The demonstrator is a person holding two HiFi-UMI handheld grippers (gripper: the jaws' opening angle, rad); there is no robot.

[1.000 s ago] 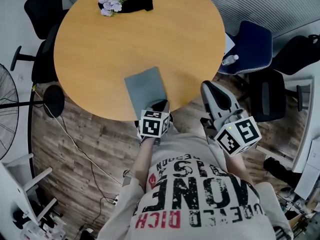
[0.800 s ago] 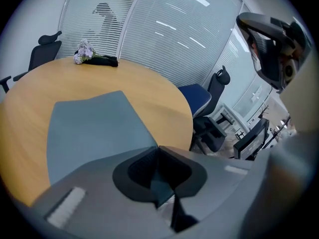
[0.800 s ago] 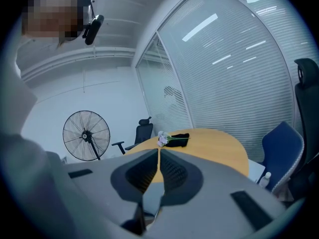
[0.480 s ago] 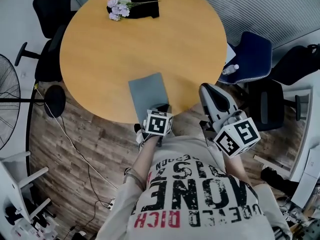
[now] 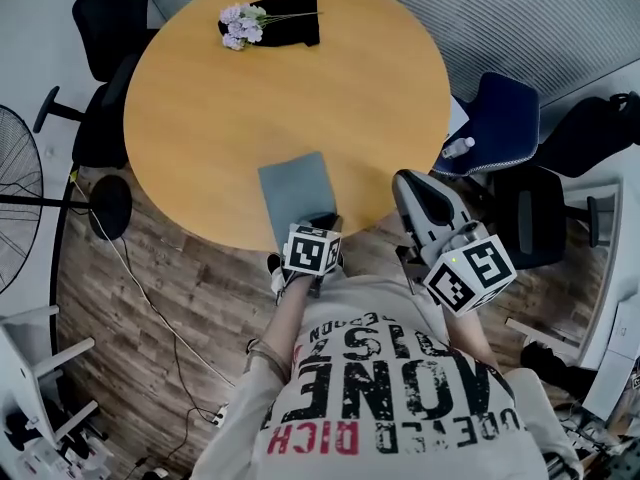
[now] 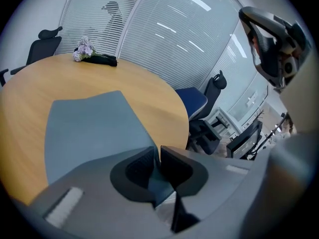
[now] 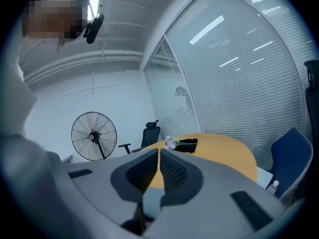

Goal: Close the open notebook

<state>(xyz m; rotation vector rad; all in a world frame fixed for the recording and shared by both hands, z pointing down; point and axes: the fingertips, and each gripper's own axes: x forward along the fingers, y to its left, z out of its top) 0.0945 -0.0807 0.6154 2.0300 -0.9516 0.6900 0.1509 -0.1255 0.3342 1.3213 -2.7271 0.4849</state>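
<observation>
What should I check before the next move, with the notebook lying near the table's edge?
1. Notebook closed, grey cover flat: ok.
2. Its near corner supported by the table: cannot tell, the left hand-held gripper hides it.
3. Left hand-held gripper free of the notebook: not ok. Its jaws have just been opening, but the gap is narrow and the cover's corner is between them.
4. Right hand-held gripper empty, jaws together, off the table: ok.
5. Flowers far from the notebook: ok.
</observation>
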